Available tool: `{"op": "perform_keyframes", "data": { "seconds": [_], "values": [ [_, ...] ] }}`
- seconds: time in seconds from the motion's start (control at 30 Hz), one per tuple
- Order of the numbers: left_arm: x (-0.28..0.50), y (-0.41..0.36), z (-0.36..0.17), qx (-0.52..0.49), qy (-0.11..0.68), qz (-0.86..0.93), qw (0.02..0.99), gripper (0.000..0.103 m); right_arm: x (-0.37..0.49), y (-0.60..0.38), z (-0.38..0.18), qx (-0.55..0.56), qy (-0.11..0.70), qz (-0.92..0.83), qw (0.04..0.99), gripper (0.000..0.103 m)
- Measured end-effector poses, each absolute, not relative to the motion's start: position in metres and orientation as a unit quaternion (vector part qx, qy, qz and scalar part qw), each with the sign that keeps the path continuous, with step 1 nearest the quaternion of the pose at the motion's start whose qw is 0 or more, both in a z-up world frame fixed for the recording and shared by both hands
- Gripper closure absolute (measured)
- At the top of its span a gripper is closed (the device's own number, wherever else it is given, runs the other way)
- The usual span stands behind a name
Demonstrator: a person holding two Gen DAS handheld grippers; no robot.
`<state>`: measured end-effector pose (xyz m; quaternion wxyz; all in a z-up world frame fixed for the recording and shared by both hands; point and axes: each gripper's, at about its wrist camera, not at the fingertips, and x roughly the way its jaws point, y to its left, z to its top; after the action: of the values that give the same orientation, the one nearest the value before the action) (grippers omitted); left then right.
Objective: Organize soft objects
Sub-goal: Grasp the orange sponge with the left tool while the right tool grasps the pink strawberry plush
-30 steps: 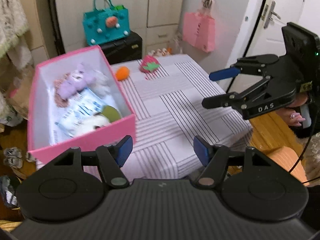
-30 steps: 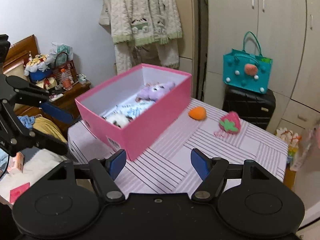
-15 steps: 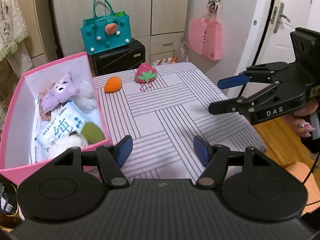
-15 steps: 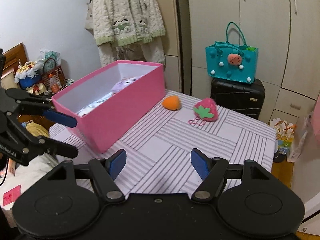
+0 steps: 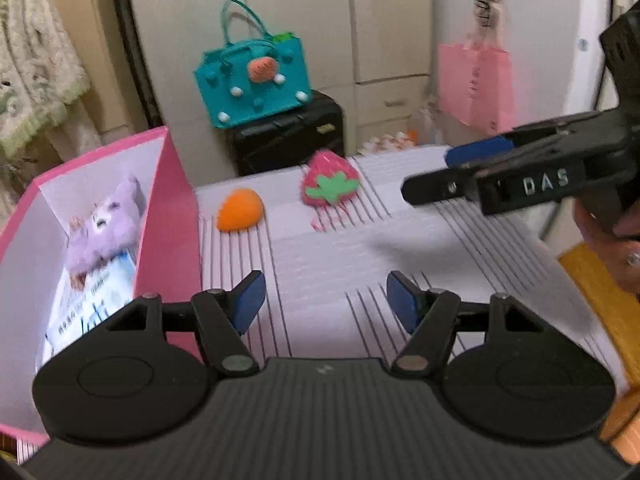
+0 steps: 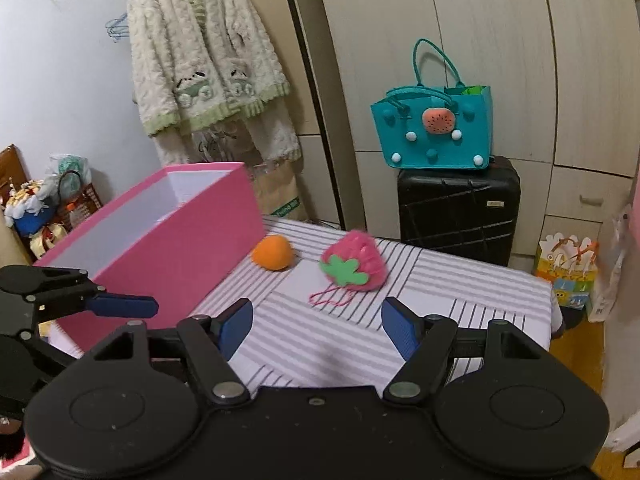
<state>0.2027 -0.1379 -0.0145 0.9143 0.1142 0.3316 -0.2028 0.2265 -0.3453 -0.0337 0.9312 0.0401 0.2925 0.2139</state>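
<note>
L claw (image 5: 322, 302) wide, nothing between its blue pads, hovering over the striped counter (image 5: 320, 248) just beside the pink box (image 5: 170, 208). R claw (image 6: 316, 326) also wide and empty, above the counter's near part, pointing toward the two loose toys. In the left wrist view the R claw comes in from the right side, over the counter, with the person's hand (image 5: 608, 240) partly seen behind it.

Orange plush (image 6: 273, 253) lies on the counter near the box's far corner, close to its wall; can't tell if touching. Strawberry plush (image 6: 354, 266), pink w/ green leaf, sits just right of the orange one, apart from it, pink string trailing toward the R claw. Both well ahead of either claw.

Box stands on the counter's left side. Inside: purple plush (image 5: 104, 232) at the far end, and a white-blue packet (image 5: 96, 304) nearer the L claw; rest of the contents hidden by the claw body.

Behind the counter: teal bag (image 6: 434, 128) on a black suitcase (image 6: 458, 212), cabinets (image 6: 500, 40), fuzzy cardigan (image 6: 208, 56) hanging at left. Pink bag (image 5: 476, 84) hangs at right in the left wrist view.
</note>
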Motion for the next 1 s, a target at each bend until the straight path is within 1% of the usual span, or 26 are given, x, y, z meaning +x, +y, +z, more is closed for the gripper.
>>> {"op": "perform_keyframes", "data": {
  "seconds": [0.1, 0.3, 0.43, 0.5, 0.73, 0.87, 1.0],
  "values": [
    [0.22, -0.155, -0.021, 0.128, 0.314, -0.161, 0.927, 0.037, 0.249, -0.346, -0.043, 0.031, 0.302, 0.225, 0.926, 0.027],
    [0.261, -0.169, -0.038, 0.109, 0.321, -0.118, 0.933, 0.037, 0.288, -0.347, -0.059, 0.028, 0.299, 0.24, 0.923, 0.027],
    [0.286, -0.173, -0.049, 0.108, 0.315, -0.095, 0.938, 0.04, 0.31, -0.346, -0.068, 0.023, 0.304, 0.251, 0.919, 0.027],
    [0.3, -0.173, -0.056, 0.113, 0.323, -0.075, 0.937, 0.04, 0.32, -0.348, -0.074, 0.034, 0.307, 0.25, 0.918, 0.027],
    [0.329, -0.174, -0.066, 0.083, 0.338, -0.053, 0.936, 0.04, 0.353, -0.356, -0.095, 0.101, 0.332, 0.26, 0.901, 0.027],
    [0.336, -0.178, -0.07, 0.102, 0.325, -0.031, 0.94, 0.039, 0.358, -0.357, -0.1, 0.114, 0.335, 0.266, 0.896, 0.027],
    [0.342, -0.176, -0.072, 0.094, 0.323, -0.019, 0.942, 0.039, 0.359, -0.356, -0.1, 0.11, 0.332, 0.266, 0.898, 0.027]
  ]
}}
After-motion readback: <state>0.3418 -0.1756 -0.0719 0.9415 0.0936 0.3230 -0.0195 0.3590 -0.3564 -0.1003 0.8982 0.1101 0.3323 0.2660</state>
